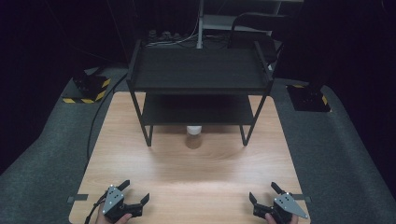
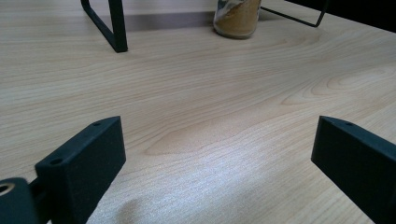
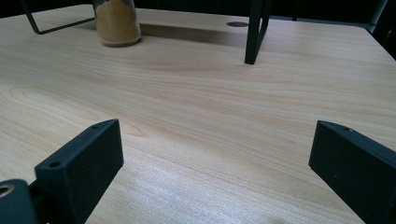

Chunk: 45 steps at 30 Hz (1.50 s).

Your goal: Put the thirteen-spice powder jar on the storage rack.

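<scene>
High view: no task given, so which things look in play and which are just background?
Likely in play:
- jar of brown powder, upright on the table
- black two-tier shelf rack, jar between its front legs
- left gripper and right gripper, both open, at the near edge

Background:
- yellow-and-black striped bases on the floor
- cables behind the rack

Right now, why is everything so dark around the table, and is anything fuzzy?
High view: light falls on the wooden table alone, the room behind is near black, and the jar sits in the black shelf rack's shadow. Left gripper view: the jar looks soft. Right gripper view: pale glare on the wood between the jaws.
</scene>
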### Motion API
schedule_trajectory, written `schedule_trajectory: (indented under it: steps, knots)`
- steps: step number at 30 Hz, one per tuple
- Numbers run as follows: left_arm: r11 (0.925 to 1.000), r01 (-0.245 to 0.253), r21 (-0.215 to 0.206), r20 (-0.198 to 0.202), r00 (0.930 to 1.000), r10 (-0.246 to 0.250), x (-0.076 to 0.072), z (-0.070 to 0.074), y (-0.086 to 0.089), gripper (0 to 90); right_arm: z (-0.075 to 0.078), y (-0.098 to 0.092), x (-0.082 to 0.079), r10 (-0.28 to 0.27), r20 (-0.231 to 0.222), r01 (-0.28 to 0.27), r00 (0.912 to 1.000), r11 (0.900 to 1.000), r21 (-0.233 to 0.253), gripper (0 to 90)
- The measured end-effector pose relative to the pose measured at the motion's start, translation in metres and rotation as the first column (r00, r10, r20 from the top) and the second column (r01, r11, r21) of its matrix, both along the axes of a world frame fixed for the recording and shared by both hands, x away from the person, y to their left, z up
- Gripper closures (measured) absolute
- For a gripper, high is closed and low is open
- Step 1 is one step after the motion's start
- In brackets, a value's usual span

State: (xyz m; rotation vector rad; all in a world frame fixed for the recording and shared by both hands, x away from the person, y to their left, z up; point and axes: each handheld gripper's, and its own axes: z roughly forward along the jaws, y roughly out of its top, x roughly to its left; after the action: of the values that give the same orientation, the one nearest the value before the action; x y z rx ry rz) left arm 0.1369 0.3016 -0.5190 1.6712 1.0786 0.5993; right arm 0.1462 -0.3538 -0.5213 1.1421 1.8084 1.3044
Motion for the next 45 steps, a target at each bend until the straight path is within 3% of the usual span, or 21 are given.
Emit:
schedule_trajectory:
  steps: [8,10,22,28,31,33,42,45]
  knots:
    - [0.9998,-0.014,0.017,-0.026,0.9995,0.015,0.004,0.010,-0.004,3.6,-0.001,0.000,0.000,0.008,0.005,-0.008,1.0000,1.000,-0.004,2.7]
    - [0.9998,-0.017,0.003,-0.016,0.9997,0.017,0.004,0.015,-0.005,3.6,-0.001,-0.001,-0.001,0.013,0.006,-0.013,0.9999,1.000,-0.004,2.7]
    - [0.9995,0.000,0.030,0.049,0.9988,-0.002,0.015,0.056,-0.013,3.6,0.000,-0.001,0.001,0.008,-0.004,-0.008,1.0000,1.000,0.004,3.0]
    - [0.9995,0.024,0.020,0.068,0.9974,-0.025,0.037,0.074,-0.024,3.7,0.000,-0.001,0.001,0.007,-0.005,-0.007,1.0000,1.000,0.006,3.0]
    - [0.9989,0.040,0.025,0.063,0.9972,-0.042,0.056,0.083,-0.038,3.8,0.000,-0.001,0.001,0.008,-0.006,-0.008,0.9999,1.000,0.005,3.0]
    - [0.9987,0.044,0.026,0.060,0.9972,-0.045,0.061,0.084,-0.042,4.0,0.000,-0.001,0.001,0.009,-0.006,-0.008,0.9999,1.000,0.004,3.0]
    - [0.9962,0.060,0.063,0.051,0.9967,-0.063,0.099,0.090,-0.093,5.4,0.000,-0.002,0.002,0.013,-0.007,-0.013,0.9999,1.000,0.005,3.0]
    - [0.9970,0.055,0.056,0.041,0.9975,-0.057,0.112,0.089,-0.107,6.5,0.000,-0.002,0.002,0.015,-0.006,-0.015,0.9999,1.000,0.007,3.0]
